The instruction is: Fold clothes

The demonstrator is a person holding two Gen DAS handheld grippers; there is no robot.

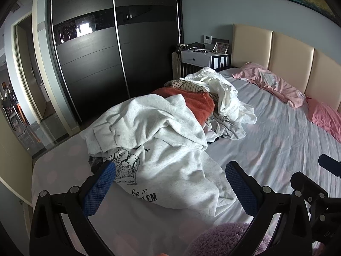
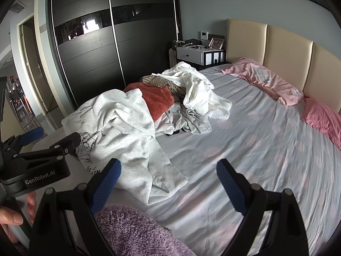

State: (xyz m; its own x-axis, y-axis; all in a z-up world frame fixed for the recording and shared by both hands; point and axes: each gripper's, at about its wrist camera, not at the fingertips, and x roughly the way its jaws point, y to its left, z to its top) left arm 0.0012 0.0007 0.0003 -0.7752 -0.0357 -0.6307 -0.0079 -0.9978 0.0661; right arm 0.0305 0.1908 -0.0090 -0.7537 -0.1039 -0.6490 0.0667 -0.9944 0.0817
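Observation:
A heap of clothes lies on the left side of the bed. Nearest is a light grey sweatshirt (image 1: pixel 162 149) (image 2: pixel 119 132) with a black drawing and lettering. Behind it lie an orange knit (image 1: pixel 191 104) (image 2: pixel 155 100), a striped garment (image 1: pixel 189 85) and a white garment (image 1: pixel 223 93) (image 2: pixel 198 89). My left gripper (image 1: pixel 170 168) hangs open just above the sweatshirt's printed front, nothing between its blue pads. My right gripper (image 2: pixel 168 166) is open over the sweatshirt's hem and the bare sheet. The left gripper (image 2: pixel 53 138) also shows at the right wrist view's left edge, held by a hand (image 2: pixel 12 215).
The bed sheet (image 2: pixel 245 149) is pale grey with faint pink dots. Two pink pillows (image 2: pixel 266 81) lean by the beige headboard (image 2: pixel 285 49). A fluffy purple fabric (image 2: pixel 136 232) lies at the near edge. A dark wardrobe (image 1: pixel 106 53) and a nightstand (image 1: pixel 202 57) stand behind the bed.

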